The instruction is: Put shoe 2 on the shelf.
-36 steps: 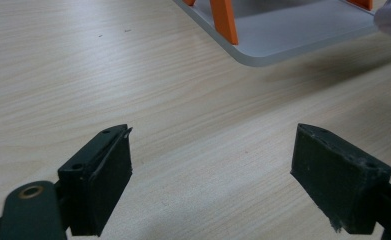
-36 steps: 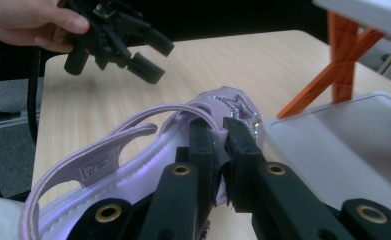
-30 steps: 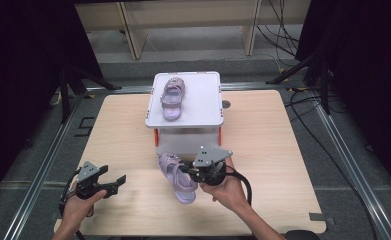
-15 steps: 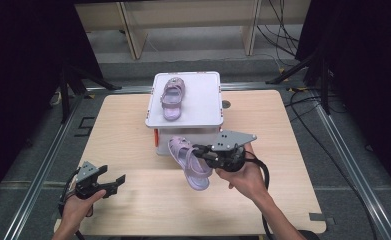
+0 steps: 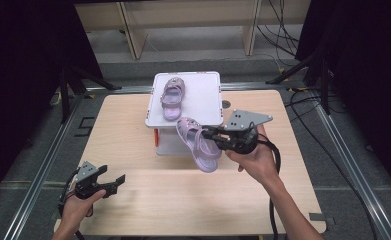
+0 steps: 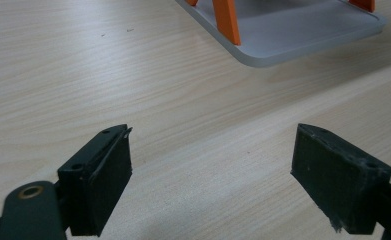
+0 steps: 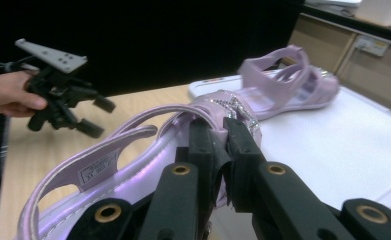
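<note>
Wooden table bare around spread left gripper, sandal strap clamped by right gripper, 2nd sandal on white platform seen close.

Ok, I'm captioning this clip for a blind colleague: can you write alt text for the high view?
The right gripper holds a lilac sandal by its strap in the air, beside a white platform on which a matching sandal lies. The left gripper is open, low over the near left of the wooden table.
</note>
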A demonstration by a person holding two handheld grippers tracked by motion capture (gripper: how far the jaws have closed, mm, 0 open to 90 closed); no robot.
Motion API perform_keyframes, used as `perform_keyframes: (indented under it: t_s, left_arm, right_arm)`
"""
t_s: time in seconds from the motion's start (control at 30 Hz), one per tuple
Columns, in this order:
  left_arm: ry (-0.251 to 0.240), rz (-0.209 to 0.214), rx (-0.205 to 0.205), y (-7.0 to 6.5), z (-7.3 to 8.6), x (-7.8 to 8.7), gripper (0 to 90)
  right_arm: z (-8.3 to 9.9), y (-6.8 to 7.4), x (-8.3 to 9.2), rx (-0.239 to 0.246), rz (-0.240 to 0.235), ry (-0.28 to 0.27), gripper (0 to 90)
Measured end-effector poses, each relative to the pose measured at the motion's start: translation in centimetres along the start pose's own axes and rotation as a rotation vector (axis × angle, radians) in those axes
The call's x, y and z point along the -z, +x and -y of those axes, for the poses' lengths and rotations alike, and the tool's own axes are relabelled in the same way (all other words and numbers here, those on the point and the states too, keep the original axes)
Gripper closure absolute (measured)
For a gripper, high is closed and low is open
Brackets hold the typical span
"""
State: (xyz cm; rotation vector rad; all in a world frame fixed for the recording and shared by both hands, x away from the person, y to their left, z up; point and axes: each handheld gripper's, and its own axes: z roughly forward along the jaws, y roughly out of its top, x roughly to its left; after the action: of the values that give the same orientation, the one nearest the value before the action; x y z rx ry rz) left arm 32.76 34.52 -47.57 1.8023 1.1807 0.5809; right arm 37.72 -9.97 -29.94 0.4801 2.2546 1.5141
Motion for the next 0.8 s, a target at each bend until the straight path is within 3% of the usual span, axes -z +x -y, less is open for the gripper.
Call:
perform_keyframes:
  t_s: [0.2,0.47,0.8]
  left_arm:
    - [0.003,-0.002,0.003,0.0,0.0,0.0,15.5]
    - [-0.002,0.004,0.002,-0.1,0.0,-0.1,15.5]
    - [-0.004,0.006,0.004,-0.1,0.0,0.0,15.5]
  right_arm:
    - [-0.8,-1.7,-0.1,0.007,0.047,0.009,83.7]
    - [-1.5,-4.0,-1.0,-0.021,0.116,0.008,83.7]
    - [-2.4,-6.9,-4.2,-0.040,0.205,0.041,83.6]
